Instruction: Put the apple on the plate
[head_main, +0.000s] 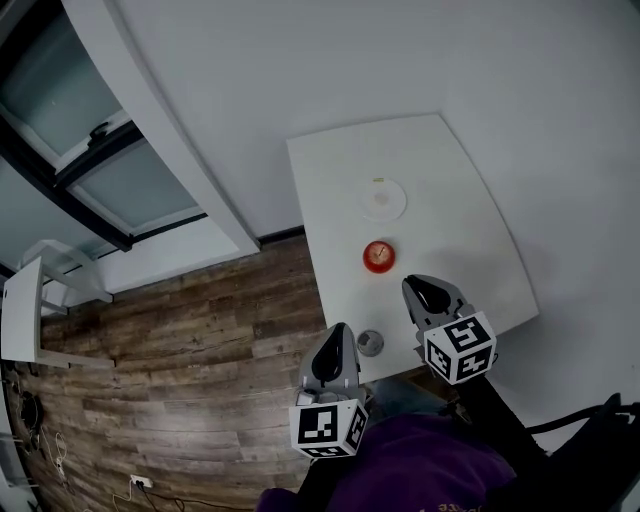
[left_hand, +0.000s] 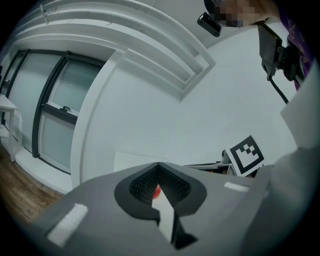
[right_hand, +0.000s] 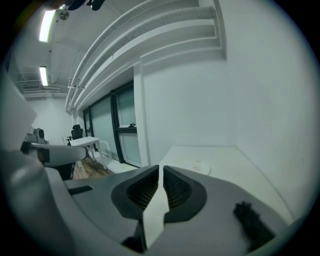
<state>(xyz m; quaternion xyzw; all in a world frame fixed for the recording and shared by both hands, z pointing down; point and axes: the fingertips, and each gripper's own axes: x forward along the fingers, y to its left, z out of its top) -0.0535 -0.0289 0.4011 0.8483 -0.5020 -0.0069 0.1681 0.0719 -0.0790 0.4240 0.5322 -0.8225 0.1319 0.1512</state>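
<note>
Purple clothing (head_main: 430, 470) fills the bottom of the head view, and the two grippers reach out from just above it. The left gripper (head_main: 337, 330) hangs over the near left corner of the white table (head_main: 460, 190), by the edge where the wood floor (head_main: 180, 340) begins. Its own view shows its jaws pressed together with nothing gripped; only a thin slit remains, through which a sliver of red apple (left_hand: 156, 190) shows. The right gripper (head_main: 410, 284) is over the table's near edge, and its jaws too are closed to a narrow slit and empty.

The apple (head_main: 378, 256) stands on the table just ahead of the right gripper's tip and slightly to its left, near it but not touching. It lies farther from the left gripper, ahead and to the right. The plate (head_main: 383, 198) sits beyond the apple, toward the table's middle, clearly apart from it and with nothing on it. In the right gripper view the plate (right_hand: 200, 167) shows as a pale disc past the jaw tips.

A small grey round thing (head_main: 370, 343), perhaps a cap, lies on the table just beside the left gripper.
</note>
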